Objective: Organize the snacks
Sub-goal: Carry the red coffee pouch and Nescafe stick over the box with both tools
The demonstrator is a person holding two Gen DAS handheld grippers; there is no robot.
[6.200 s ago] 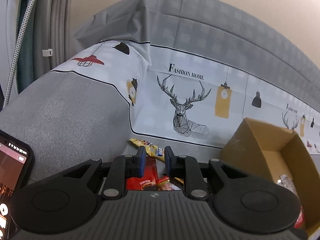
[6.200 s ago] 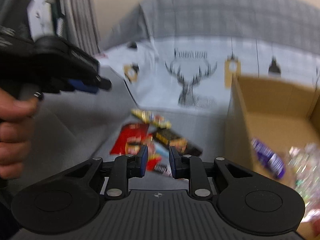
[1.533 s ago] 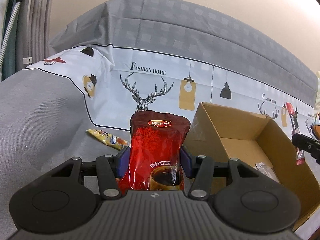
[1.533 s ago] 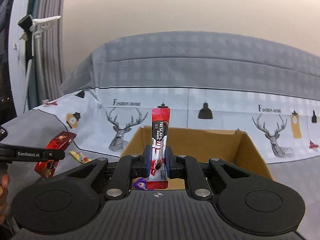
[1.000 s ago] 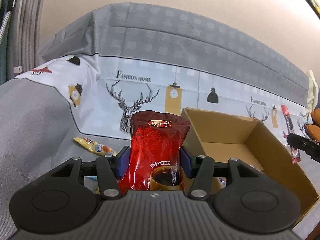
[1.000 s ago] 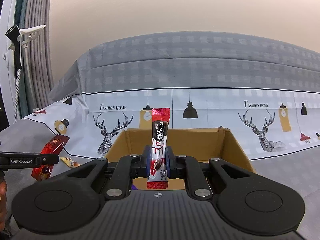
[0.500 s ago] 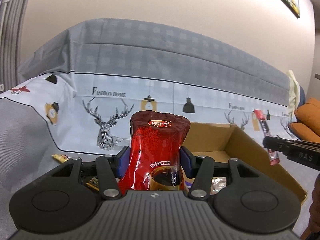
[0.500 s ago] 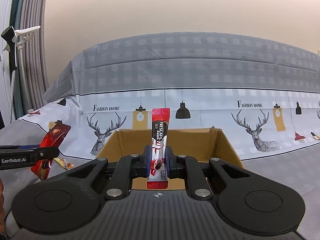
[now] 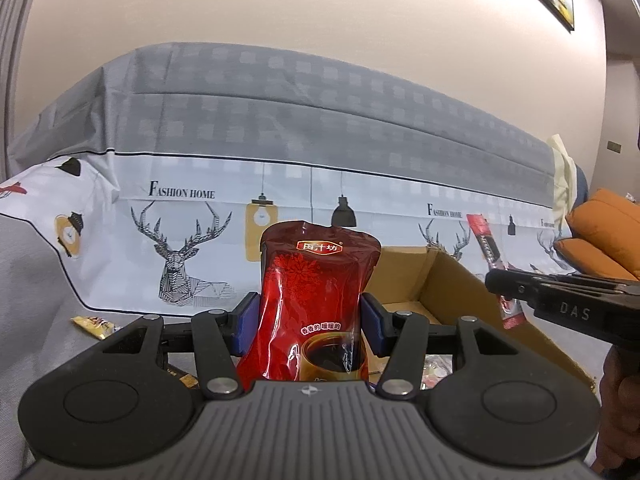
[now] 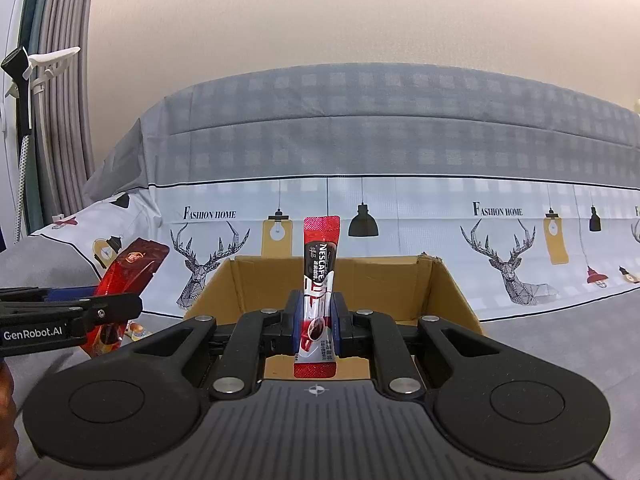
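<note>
Gripping pouch (image 9: 316, 304) — box rim (image 9: 452, 276) just beside.

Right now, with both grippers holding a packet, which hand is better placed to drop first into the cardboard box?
Right, probably. The right gripper holds the Nescafe stick squarely in front of the cardboard box opening. The left gripper with its red pouch sits off the box's left side.

the cardboard box (image 10: 440, 284) sits open on the bed (image 10: 560, 340), in front of the deer-print cover (image 10: 400, 216). a small snack packet (image 9: 93, 325) lies on the bed left of it; more wrappers (image 9: 434, 372) lie inside.
</note>
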